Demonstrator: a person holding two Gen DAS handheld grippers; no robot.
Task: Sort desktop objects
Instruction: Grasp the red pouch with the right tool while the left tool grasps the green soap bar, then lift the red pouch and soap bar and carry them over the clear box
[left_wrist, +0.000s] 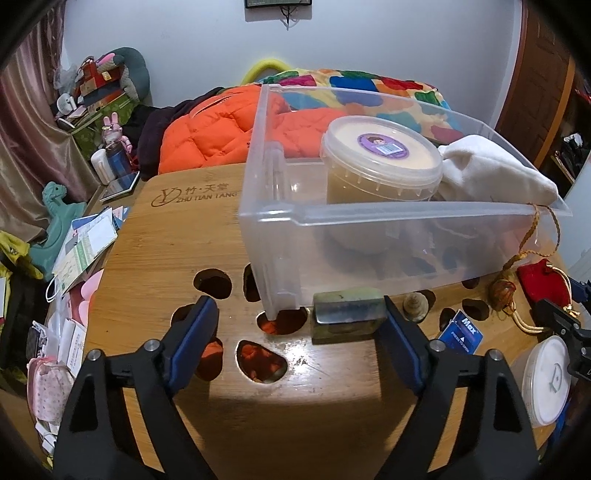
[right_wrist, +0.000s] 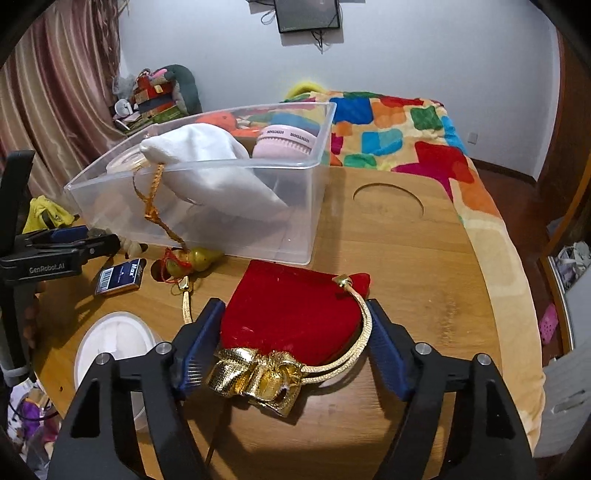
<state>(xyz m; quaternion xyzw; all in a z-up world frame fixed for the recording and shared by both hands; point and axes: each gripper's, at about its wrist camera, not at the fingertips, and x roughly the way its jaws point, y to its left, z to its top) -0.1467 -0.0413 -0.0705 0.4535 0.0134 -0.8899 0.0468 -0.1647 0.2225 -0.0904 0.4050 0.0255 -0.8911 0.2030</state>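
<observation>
With a tub and white cloth pouch already in the clear plastic bin (right_wrist: 192, 225), the spread left gripper (left_wrist: 297, 325) flanks a green stone block (left_wrist: 347, 314) and the spread right gripper (right_wrist: 295, 339) a red velvet pouch (right_wrist: 291, 314), seemingly ungripped near the wooden table (right_wrist: 406, 258) front edge.

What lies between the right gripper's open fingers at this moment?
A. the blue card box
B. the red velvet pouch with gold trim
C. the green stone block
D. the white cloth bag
B: in the right wrist view the right gripper is open, its blue fingers on either side of the red velvet pouch, which lies flat on the wooden table.
</observation>
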